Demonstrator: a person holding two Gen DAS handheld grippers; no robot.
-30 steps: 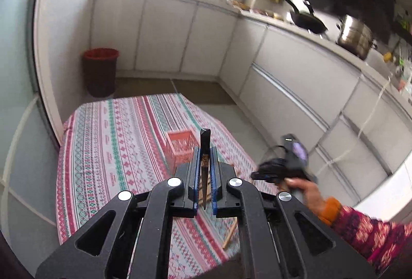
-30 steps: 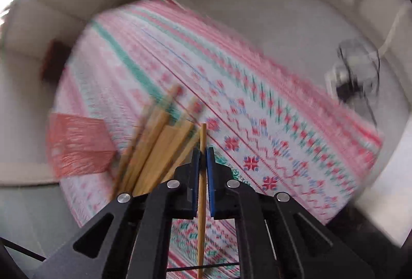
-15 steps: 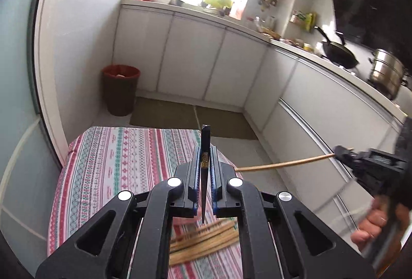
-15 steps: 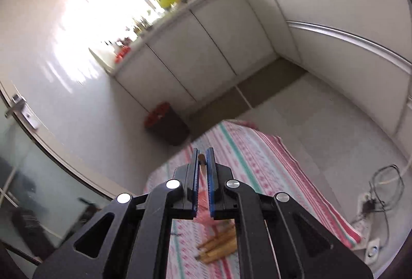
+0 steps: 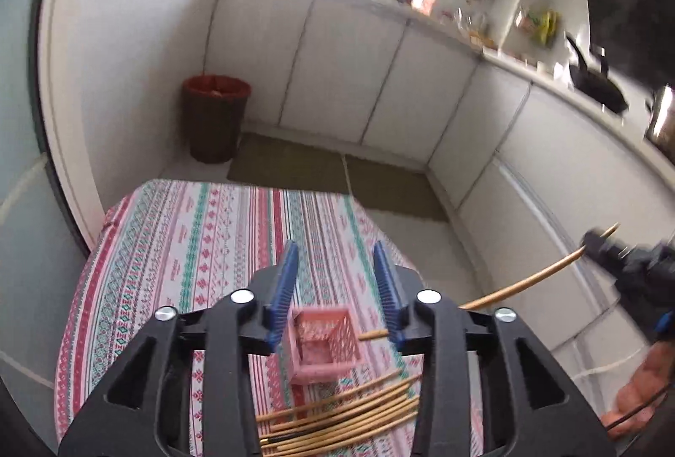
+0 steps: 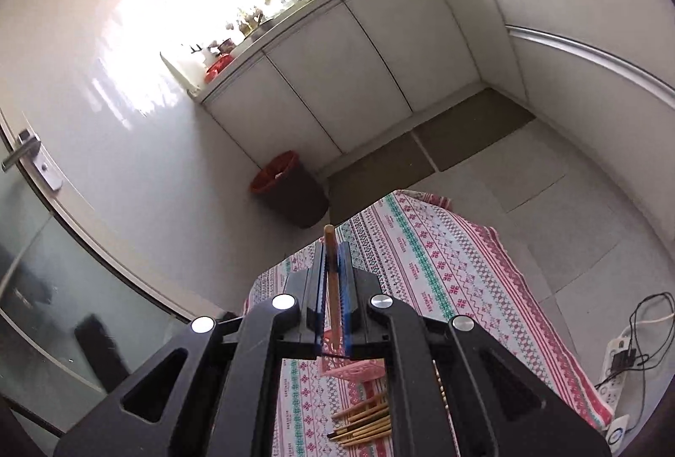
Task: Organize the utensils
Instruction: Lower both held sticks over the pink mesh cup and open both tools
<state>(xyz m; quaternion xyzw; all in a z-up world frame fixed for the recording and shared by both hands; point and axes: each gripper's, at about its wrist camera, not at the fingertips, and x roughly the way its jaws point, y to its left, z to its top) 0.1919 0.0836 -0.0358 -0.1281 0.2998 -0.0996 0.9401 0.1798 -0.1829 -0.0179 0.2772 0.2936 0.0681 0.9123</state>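
We are holding our left hand-held gripper [image 5: 335, 288] over the striped cloth tabletop [image 5: 202, 242], its jaws just opening, empty, above the small pink plastic basket [image 5: 325, 347]. Our right hand-held gripper [image 6: 333, 288] is clamping one wooden chopstick [image 6: 331, 267]. Loose wooden chopsticks [image 5: 341, 415] are lying beside the basket.

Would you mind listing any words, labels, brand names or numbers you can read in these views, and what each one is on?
No text can be read in either view.
Tablecloth: small dark marks repeated along the pale stripes look like printed words, too small and blurred to read.
Packages on the kitchen counter: any printing is too blurred to read.
Pink basket, chopsticks, red bin: no lettering visible.
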